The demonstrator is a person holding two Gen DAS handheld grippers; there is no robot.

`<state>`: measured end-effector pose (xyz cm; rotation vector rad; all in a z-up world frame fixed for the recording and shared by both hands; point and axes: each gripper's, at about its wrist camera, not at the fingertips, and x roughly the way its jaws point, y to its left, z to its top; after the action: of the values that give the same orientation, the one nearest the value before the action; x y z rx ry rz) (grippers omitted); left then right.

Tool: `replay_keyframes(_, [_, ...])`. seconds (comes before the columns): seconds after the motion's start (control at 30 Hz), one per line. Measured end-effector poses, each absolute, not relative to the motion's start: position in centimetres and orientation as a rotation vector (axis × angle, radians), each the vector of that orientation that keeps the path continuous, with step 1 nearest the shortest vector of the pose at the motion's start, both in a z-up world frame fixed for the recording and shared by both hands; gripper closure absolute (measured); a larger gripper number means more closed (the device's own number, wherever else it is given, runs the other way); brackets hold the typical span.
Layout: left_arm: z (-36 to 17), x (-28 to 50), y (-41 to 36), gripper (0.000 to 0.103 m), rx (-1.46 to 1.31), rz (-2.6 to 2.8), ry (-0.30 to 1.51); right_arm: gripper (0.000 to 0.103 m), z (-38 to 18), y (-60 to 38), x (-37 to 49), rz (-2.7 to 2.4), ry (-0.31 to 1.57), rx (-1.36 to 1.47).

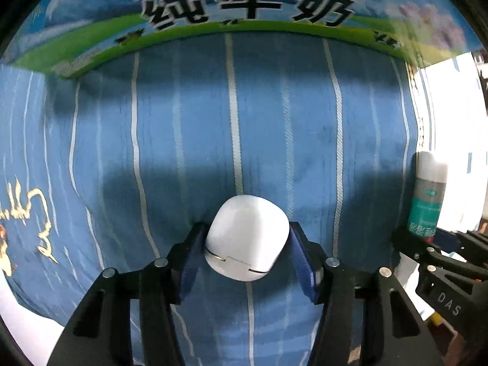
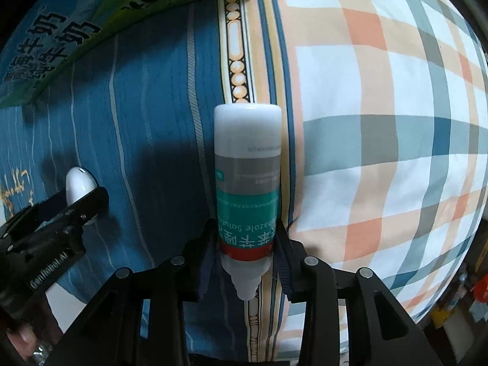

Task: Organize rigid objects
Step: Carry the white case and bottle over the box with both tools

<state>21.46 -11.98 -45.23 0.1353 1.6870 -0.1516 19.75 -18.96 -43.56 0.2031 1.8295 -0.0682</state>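
My left gripper (image 1: pixel 247 238) is shut on a white rounded earbud case (image 1: pixel 247 238), held over the blue striped bedsheet (image 1: pixel 213 122). My right gripper (image 2: pixel 246 241) is shut on a white bottle with a teal, grey and red label (image 2: pixel 247 183), nozzle pointing back toward the camera. The bottle also shows at the right edge of the left wrist view (image 1: pixel 427 195), with the right gripper (image 1: pixel 442 262) below it. The earbud case (image 2: pixel 78 184) and the left gripper (image 2: pixel 55 222) show at the left of the right wrist view.
A blue and green milk carton box (image 1: pixel 244 6) with large black Chinese characters stands at the far side of the sheet; it also shows top left in the right wrist view (image 2: pixel 61 30). A plaid orange, white and teal pillow (image 2: pixel 381 137) lies to the right.
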Motion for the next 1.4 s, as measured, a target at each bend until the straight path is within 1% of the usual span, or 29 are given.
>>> replay_keyframes(0.03, [-45.2,21.4,-12.3,0.053,0.14,-0.15,1.675,0.064,-43.5,-18.6,19.8,-0.078,1.83,0.183])
replay_keyframes(0.07, [-45.1,20.9,-12.8,0.053,0.137,-0.147,1.672,0.067,-43.4,-18.2,19.8,-0.092,1.826,0.152])
replay_keyframes(0.13, [-44.5,21.0,-13.7,0.053,0.119,-0.139,1.668,0.067,-43.2,-16.7,19.6,-0.105,1.807,0.102])
replay_keyframes(0.2, [-43.8,20.9,-12.9,0.053,0.102,-0.132,1.664,0.068,-42.8,-15.9,19.1,-0.103,1.784,0.081])
replay_keyframes(0.4, [-42.2,18.7,-9.8,0.053,0.051,-0.151,1.649,0.068,-41.0,-15.2,17.0,-0.046,1.765,0.188])
replay_keyframes(0.53, [-39.3,17.9,-8.4,0.053,0.014,-0.176,1.619,0.068,-38.8,-14.7,16.0,-0.001,1.733,0.227])
replay_keyframes(0.63, [-36.7,17.3,-8.1,0.053,-0.024,-0.199,1.584,0.068,-36.1,-14.1,15.1,0.044,1.694,0.258])
replay_keyframes(0.83, [-30.1,17.5,-7.3,0.053,-0.094,-0.253,1.502,0.068,-31.1,-14.5,14.9,0.124,1.607,0.347])
replay_keyframes(0.93, [-27.4,18.8,-6.3,0.053,-0.121,-0.278,1.461,0.068,-28.6,-16.7,16.6,0.152,1.552,0.395])
replay_keyframes(0.97, [-25.9,20.7,-5.2,0.053,-0.128,-0.289,1.445,0.068,-27.4,-17.1,16.8,0.163,1.531,0.409])
replay_keyframes(1.1, [-22.8,23.2,-4.8,0.053,-0.157,-0.313,1.386,0.068,-23.2,-19.2,18.7,0.182,1.444,0.454])
replay_keyframes(1.2, [-21.6,26.3,-5.2,0.053,-0.159,-0.31,1.345,0.068,-20.3,-20.8,20.9,0.172,1.384,0.462])
replay_keyframes(1.27, [-21.2,28.8,-5.6,0.053,-0.163,-0.302,1.328,0.068,-19.5,-21.3,22.6,0.152,1.353,0.443])
replay_keyframes(1.4, [-21.7,33.2,-6.1,0.053,-0.162,-0.283,1.341,0.068,-20.4,-21.7,27.4,0.098,1.329,0.388])
